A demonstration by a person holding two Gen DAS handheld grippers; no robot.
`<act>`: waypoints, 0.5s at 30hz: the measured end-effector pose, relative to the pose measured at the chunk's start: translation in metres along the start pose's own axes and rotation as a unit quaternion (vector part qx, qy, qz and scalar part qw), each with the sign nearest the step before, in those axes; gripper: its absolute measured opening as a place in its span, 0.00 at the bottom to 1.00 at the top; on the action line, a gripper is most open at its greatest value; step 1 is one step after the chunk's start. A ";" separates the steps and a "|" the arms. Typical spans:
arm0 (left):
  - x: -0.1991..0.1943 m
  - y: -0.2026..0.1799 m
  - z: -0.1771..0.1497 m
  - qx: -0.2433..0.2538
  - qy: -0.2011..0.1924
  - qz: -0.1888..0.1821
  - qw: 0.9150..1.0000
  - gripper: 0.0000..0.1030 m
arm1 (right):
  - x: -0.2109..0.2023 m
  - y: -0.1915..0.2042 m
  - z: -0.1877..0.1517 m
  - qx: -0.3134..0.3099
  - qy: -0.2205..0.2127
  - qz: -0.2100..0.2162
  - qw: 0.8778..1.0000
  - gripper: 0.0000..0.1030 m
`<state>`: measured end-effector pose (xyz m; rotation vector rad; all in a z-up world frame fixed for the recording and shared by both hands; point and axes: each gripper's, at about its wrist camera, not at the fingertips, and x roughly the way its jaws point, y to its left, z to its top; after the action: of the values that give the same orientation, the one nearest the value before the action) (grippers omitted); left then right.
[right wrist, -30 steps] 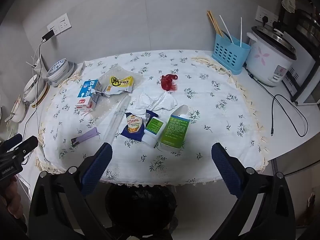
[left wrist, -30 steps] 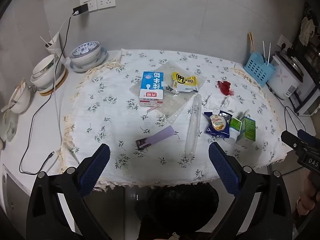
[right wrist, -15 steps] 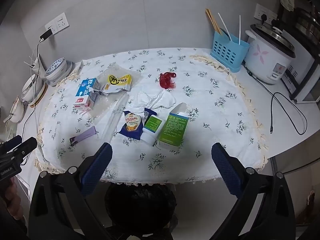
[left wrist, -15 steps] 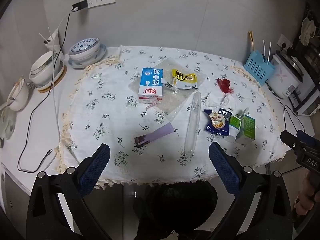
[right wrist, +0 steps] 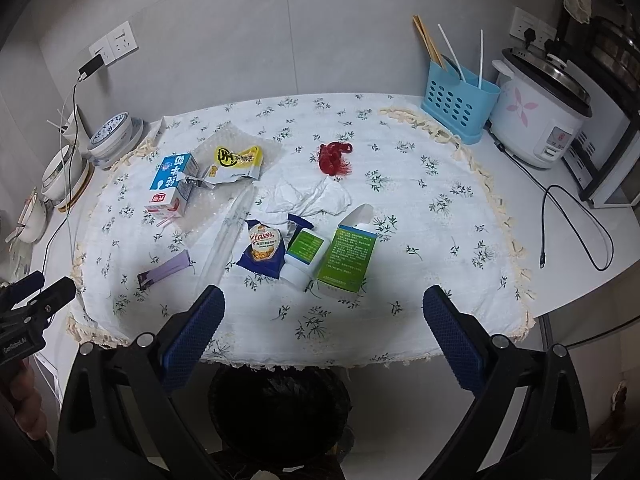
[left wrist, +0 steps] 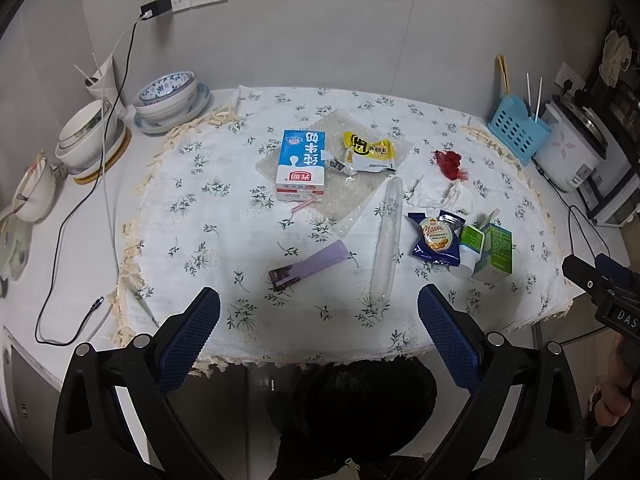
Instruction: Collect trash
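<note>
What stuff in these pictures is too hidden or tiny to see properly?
- Black trash bin, both views: the table edge and gripper frames cover its rim; its inside is too dark to see.
- Small print on the green box, right wrist view: too small to read.
- What's inside the milk carton, both views: its walls hide that.
- Rice cooker, left wrist view: squashed against the edge.
</note>
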<state>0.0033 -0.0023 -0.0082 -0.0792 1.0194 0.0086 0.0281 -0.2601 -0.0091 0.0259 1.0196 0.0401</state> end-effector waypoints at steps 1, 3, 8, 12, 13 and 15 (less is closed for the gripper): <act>0.000 0.000 0.000 0.000 0.000 -0.001 1.000 0.94 | 0.000 0.000 0.000 -0.001 0.000 -0.001 1.000 0.93; 0.000 -0.001 0.000 0.001 0.001 -0.001 1.000 0.94 | 0.000 0.000 0.000 0.000 0.000 0.001 1.000 0.93; 0.002 -0.002 -0.001 0.002 0.001 0.000 1.000 0.94 | 0.001 0.001 0.000 0.000 0.001 0.001 1.000 0.93; 0.002 -0.003 -0.001 0.002 0.001 -0.002 1.000 0.94 | 0.001 0.001 0.000 0.000 -0.001 0.000 1.000 0.93; 0.002 -0.004 -0.001 0.002 0.001 -0.002 1.000 0.94 | 0.001 0.001 0.000 0.000 -0.001 0.000 1.000 0.93; 0.002 -0.004 -0.001 0.003 0.001 -0.002 1.000 0.94 | 0.001 0.001 0.002 0.002 0.001 0.001 1.000 0.93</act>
<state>0.0032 -0.0068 -0.0101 -0.0754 1.0204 0.0024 0.0298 -0.2587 -0.0090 0.0316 1.0223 0.0404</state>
